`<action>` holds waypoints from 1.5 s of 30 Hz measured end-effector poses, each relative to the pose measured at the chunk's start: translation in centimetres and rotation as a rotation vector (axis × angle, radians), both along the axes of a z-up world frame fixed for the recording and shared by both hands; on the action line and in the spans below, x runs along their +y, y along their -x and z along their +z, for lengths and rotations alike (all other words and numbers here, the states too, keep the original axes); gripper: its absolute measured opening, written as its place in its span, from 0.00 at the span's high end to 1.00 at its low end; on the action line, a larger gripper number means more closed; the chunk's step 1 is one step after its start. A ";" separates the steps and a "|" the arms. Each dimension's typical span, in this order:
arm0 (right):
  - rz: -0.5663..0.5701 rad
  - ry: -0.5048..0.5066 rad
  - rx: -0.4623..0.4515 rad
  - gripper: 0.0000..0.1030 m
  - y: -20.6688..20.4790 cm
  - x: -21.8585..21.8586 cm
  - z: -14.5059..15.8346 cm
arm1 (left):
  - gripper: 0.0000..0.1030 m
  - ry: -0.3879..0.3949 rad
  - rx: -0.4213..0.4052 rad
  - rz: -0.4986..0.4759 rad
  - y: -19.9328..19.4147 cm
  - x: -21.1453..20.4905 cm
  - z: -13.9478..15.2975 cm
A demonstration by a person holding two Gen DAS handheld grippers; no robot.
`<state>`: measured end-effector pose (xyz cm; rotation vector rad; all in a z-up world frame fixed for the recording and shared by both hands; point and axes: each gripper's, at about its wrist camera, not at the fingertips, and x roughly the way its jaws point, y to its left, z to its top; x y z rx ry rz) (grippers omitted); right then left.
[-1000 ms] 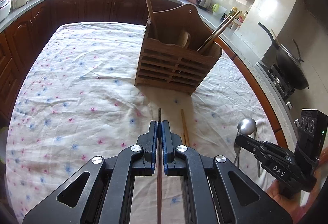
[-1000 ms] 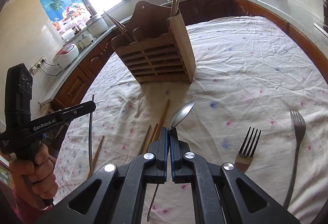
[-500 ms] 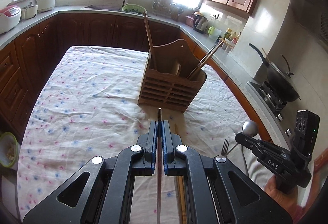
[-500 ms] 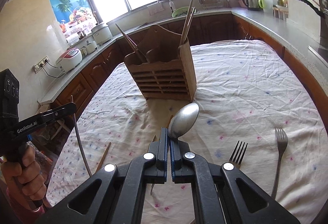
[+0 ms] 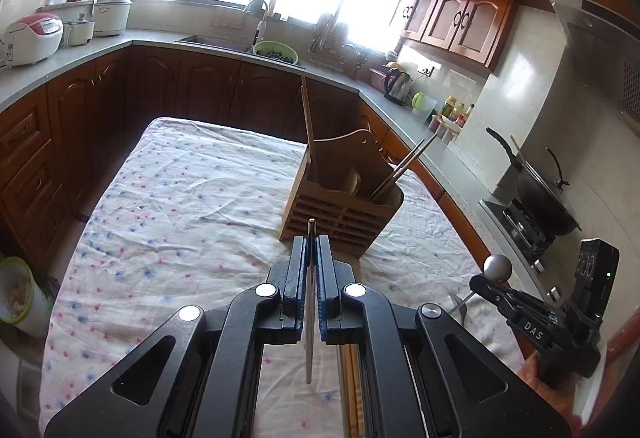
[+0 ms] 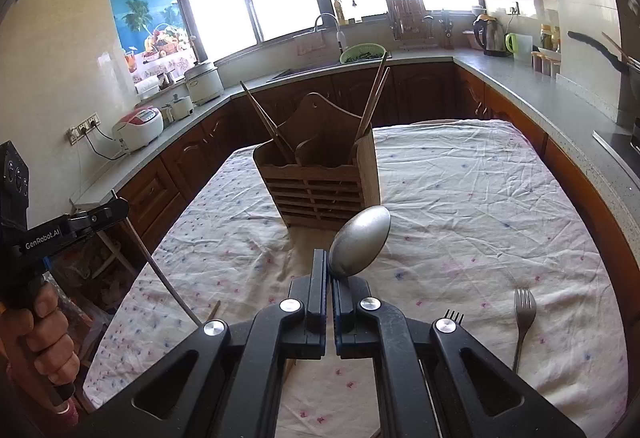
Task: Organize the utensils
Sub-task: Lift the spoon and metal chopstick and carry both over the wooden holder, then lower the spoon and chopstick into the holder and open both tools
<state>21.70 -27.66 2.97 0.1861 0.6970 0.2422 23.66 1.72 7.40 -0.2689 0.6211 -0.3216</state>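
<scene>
A slatted wooden utensil holder [image 5: 340, 209] stands upright on the flowered tablecloth, with wooden chopsticks in its outer compartments; it also shows in the right wrist view [image 6: 320, 181]. My left gripper [image 5: 311, 250] is shut on a thin metal chopstick [image 5: 309, 318], held above the table in front of the holder. My right gripper [image 6: 328, 270] is shut on a metal spoon [image 6: 360, 242], bowl up, also raised before the holder. The right gripper with the spoon [image 5: 497, 268] shows at the right of the left wrist view. The left gripper [image 6: 108, 209] shows at the left of the right wrist view.
Two forks [image 6: 524, 314] lie on the cloth at the right, one half hidden under my right gripper. Wooden chopsticks [image 5: 354, 390] lie on the cloth beneath my left gripper. Counters with a sink, kettle, rice cookers and a stove with a wok surround the table.
Both grippers have risen and pulled back from the holder, carrying the chopstick and the spoon higher above the table. The holder has not moved.
</scene>
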 end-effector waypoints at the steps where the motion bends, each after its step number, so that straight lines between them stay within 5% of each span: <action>1: 0.000 0.001 -0.003 0.98 0.0 0.0 0.1 | 0.96 0.002 -0.004 0.004 0.0 0.1 0.1; 18: -0.017 0.038 -0.108 0.98 -2.3 0.1 3.1 | 0.97 0.107 -0.107 0.050 -2.0 1.4 4.6; 33: -0.065 0.065 -0.247 0.98 -9.4 -0.4 7.5 | 0.96 0.176 -0.228 0.139 -10.6 1.0 9.6; 45: -0.021 0.150 -0.249 0.98 -14.5 1.8 5.2 | 0.96 0.125 -0.194 0.188 -17.0 -1.6 5.5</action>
